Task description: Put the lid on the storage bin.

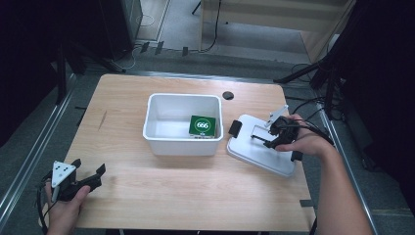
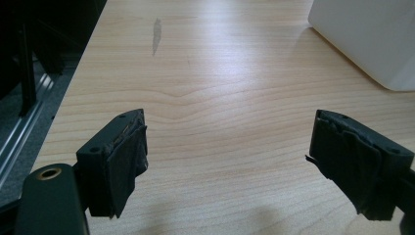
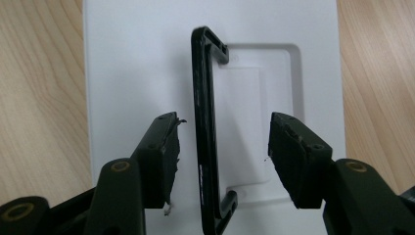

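Observation:
A white bin (image 1: pixel 182 123) stands mid-table with a green "666" box (image 1: pixel 202 126) lying inside it. Its white lid (image 1: pixel 259 145) lies on the table to the right, black handle (image 3: pixel 204 132) raised. My right gripper (image 1: pixel 267 137) hovers over the lid with the handle between its jaws. In the right gripper view the right gripper (image 3: pixel 222 156) is open: both pads stand clear of the bar, the left one nearer. My left gripper (image 1: pixel 88 172) rests open near the front left corner, and the left gripper (image 2: pixel 227 161) has only bare wood between its jaws.
A small black disc (image 1: pixel 228 95) lies on the table behind the bin. A black latch (image 1: pixel 234 128) sits at the lid's left edge. Cables trail off the table's right side. The wooden table (image 1: pixel 161 186) ends close to my left hand.

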Motion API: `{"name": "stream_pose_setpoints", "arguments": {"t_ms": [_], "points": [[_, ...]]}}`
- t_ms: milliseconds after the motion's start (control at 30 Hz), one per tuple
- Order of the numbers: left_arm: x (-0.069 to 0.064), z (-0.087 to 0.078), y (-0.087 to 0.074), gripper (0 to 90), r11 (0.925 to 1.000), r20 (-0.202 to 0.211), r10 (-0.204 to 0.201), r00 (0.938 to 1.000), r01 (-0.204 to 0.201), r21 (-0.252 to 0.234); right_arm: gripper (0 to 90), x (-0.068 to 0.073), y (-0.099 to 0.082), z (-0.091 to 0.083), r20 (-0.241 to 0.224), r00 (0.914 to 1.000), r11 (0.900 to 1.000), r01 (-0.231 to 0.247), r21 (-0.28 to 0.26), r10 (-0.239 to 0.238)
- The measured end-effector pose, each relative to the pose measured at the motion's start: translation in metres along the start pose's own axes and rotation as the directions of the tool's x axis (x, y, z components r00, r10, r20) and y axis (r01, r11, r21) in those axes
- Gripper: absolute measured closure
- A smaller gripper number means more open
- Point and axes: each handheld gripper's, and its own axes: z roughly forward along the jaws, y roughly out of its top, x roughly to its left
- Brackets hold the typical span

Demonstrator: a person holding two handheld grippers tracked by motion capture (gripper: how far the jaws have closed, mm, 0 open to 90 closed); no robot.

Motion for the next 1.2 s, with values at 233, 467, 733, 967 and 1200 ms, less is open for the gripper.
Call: {"name": "stream_pose_setpoints", "arguments": {"t_ms": [233, 467, 733, 967, 1200], "points": [[-0.001, 0.0, 0.0, 14.7, 1.0, -0.004, 0.002, 1.0, -0.002, 0.003, 50.5, 0.004, -0.009, 0.008, 0.016, 0.9998, 0.9995, 0.008, 0.031, -0.008], [0.0, 0.0, 0.0, 14.7, 1.0, -0.002, -0.001, 1.0, 0.001, -0.001, 59.5, 0.005, -0.012, 0.011, 0.001, 1.0, 0.9991, 0.002, 0.043, -0.002], [0.0, 0.001, 0.0, 14.7, 1.0, -0.002, -0.002, 1.0, 0.002, -0.001, 67.7, 0.004, -0.011, 0.013, 0.011, 0.9999, 0.9993, 0.002, 0.038, -0.003], [0.0, 0.0, 0.0, 14.7, 1.0, -0.002, -0.001, 1.0, 0.001, 0.0, 71.2, 0.003, -0.007, 0.011, 0.009, 1.0, 0.9998, -0.001, 0.019, 0.001], [0.0, 0.0, 0.0, 14.7, 1.0, -0.001, -0.001, 1.0, 0.001, -0.001, 72.5, 0.004, -0.002, 0.014, 0.001, 0.9999, 0.9996, 0.013, 0.024, -0.013]]}}
